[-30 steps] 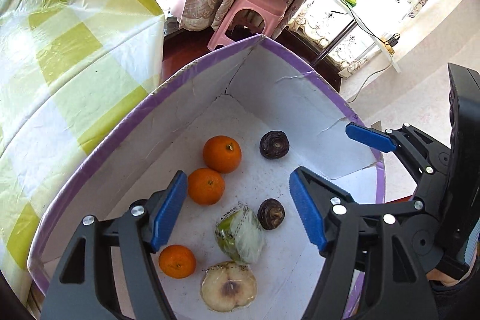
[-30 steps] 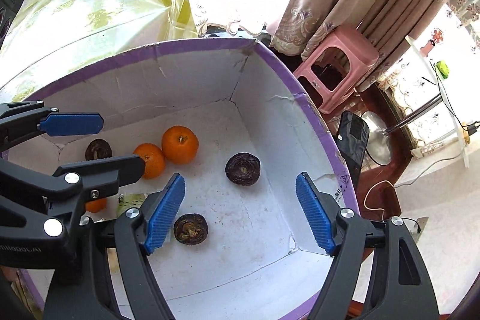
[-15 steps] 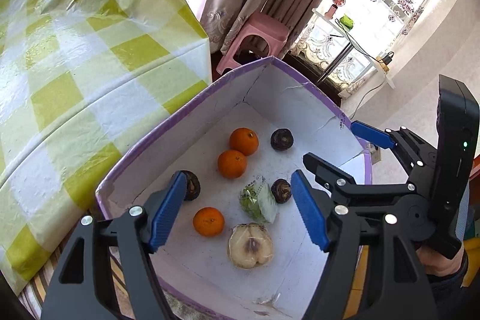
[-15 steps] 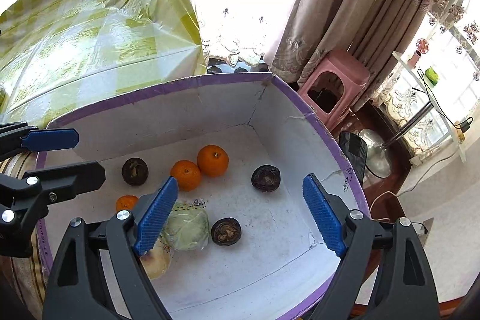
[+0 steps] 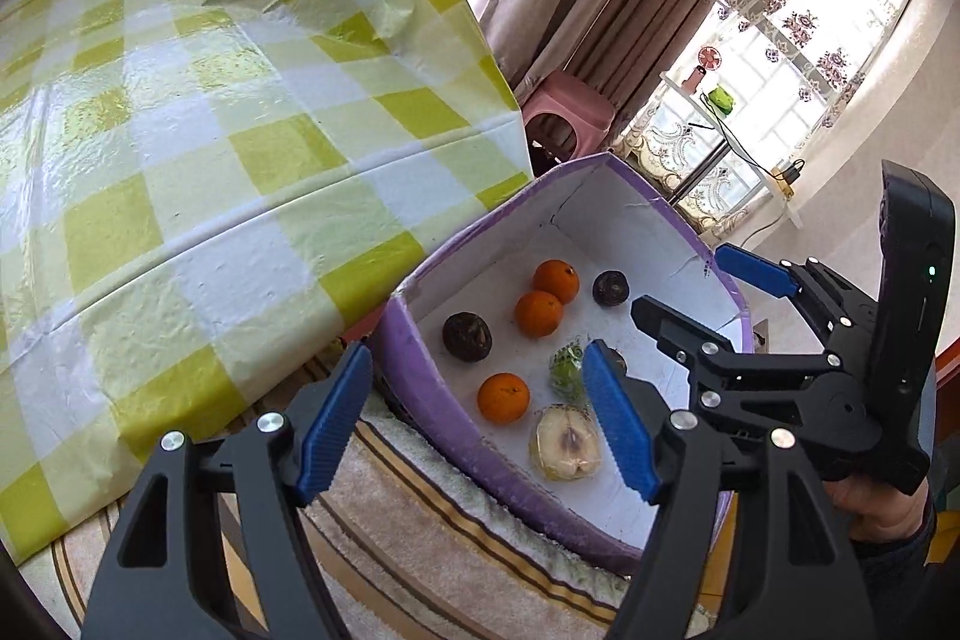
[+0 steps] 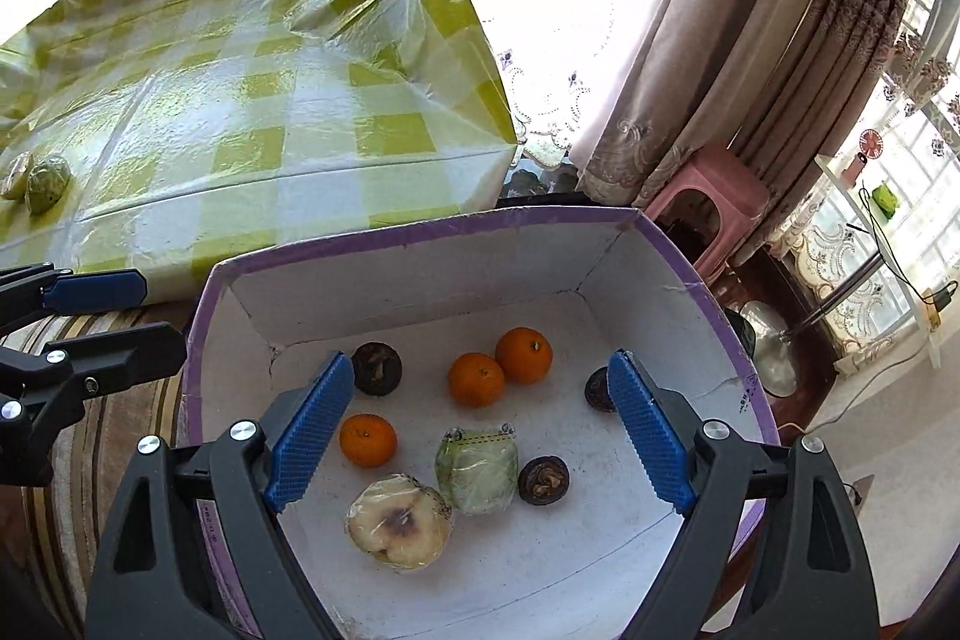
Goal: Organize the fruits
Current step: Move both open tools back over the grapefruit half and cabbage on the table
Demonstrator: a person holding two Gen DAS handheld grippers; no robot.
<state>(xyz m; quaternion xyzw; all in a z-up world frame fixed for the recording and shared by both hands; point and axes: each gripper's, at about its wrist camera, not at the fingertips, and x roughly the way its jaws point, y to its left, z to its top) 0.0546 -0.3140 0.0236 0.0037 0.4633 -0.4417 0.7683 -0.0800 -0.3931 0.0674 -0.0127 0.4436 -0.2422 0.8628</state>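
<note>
A purple box (image 6: 420, 229) with a white inside holds three oranges (image 6: 477, 379), three dark round fruits (image 6: 376, 367), a wrapped green fruit (image 6: 477, 469) and a wrapped pale cut fruit (image 6: 399, 520). The same box (image 5: 420, 394) sits lower right in the left wrist view. My right gripper (image 6: 479, 357) hovers above the box, jaws wide open and empty. My left gripper (image 5: 477, 349) is open and empty above the box's near left rim. Each gripper also shows in the other's view: the right gripper (image 5: 678, 280) and the left gripper (image 6: 162, 313).
A table under a yellow-checked cloth (image 5: 210, 130) stands left of the box, with two wrapped green fruits (image 6: 45, 178) on it. The box rests on a striped cloth (image 5: 420, 550). A pink stool (image 6: 708, 196) and curtains (image 6: 750, 40) stand behind. A hand (image 5: 882, 514) holds the right gripper.
Both grippers have drawn back and up out of the box. The left one has swung left over the rim toward the table. The right jaws have spread wider.
</note>
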